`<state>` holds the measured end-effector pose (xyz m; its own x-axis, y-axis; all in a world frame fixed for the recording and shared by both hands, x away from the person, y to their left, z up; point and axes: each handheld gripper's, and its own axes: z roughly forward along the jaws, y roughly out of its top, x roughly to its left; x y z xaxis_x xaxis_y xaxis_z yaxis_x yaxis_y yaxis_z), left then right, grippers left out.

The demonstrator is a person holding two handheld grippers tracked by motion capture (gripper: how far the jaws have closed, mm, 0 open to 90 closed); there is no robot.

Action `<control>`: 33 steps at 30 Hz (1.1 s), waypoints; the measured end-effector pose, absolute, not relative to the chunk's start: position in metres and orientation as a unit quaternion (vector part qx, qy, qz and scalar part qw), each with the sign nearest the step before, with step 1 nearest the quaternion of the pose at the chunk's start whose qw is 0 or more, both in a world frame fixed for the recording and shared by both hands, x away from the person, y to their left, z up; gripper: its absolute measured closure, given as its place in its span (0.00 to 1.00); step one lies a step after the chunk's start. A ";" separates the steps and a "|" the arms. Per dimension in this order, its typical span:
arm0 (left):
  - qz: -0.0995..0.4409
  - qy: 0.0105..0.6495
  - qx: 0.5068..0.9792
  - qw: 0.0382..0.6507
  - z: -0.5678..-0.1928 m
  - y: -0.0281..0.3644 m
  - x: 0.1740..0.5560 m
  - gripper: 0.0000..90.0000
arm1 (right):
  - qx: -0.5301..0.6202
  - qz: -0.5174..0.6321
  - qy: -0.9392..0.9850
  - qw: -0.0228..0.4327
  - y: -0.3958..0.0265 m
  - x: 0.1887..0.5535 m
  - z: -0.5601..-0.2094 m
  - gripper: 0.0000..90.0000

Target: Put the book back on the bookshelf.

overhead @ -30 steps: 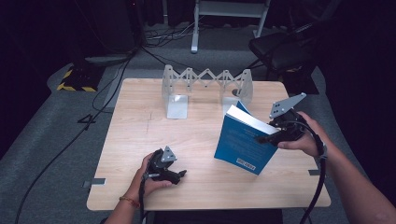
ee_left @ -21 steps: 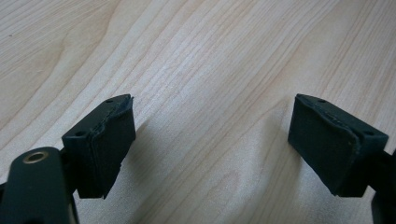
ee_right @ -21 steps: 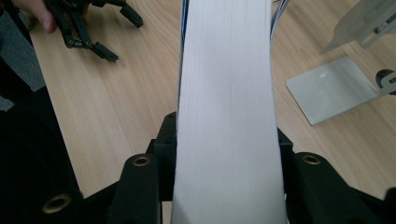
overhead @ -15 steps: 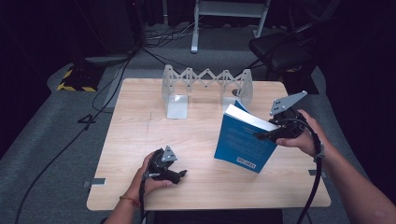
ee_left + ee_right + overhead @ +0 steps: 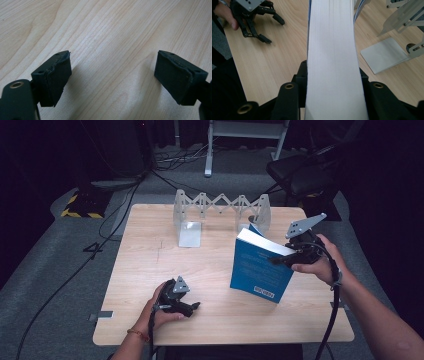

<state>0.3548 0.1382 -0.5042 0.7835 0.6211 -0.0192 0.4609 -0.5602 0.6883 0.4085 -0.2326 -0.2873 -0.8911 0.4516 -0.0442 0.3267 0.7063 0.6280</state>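
Two tongs are in my hands, and one thing matters here — the blue book point(image 5: 260, 272). It stands on its bottom edge on the tabletop point(image 5: 150, 270), on the right side, just in front of the zigzag metal book rack point(image 5: 220, 210). The book leans a little, with its top tipped back toward the rack. Its long side runs up and down, and its blue cover faces me.

My right tongs point(image 5: 280, 259) are clamped on the book near its top corner, on the page side; they have just been closing on it. In the right gripper view the white page edges point(image 5: 332, 57) run straight up between the two black jaws.

My left tongs point(image 5: 192, 307) rest low on the tabletop near my side, well apart from the book. Their jaws stand wide apart with nothing between them, just bare wood.

I think the book is a soft-cover — a bit heavy and a bit bendy. Its cover looks smooth, so it could slip. I would grip it deep across the pages.
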 end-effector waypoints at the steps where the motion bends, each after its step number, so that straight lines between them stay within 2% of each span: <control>1: 0.113 0.309 0.876 0.353 -0.504 0.138 0.355 0.16 | 0.214 0.320 0.917 0.099 -0.232 0.409 -0.287 0.68; 19: 0.111 0.306 0.877 0.352 -0.504 0.138 0.354 0.16 | 0.275 0.325 0.895 0.133 -0.236 0.453 -0.264 0.68; 33: 0.112 0.306 0.877 0.352 -0.504 0.139 0.354 0.16 | 0.340 0.319 0.866 0.179 -0.242 0.492 -0.245 0.68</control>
<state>0.3537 0.1385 -0.5039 0.7871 0.6166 -0.0186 0.4583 -0.5643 0.6866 0.4917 -0.2420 -0.2449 -0.7052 0.7028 -0.0931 0.4745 0.5654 0.6747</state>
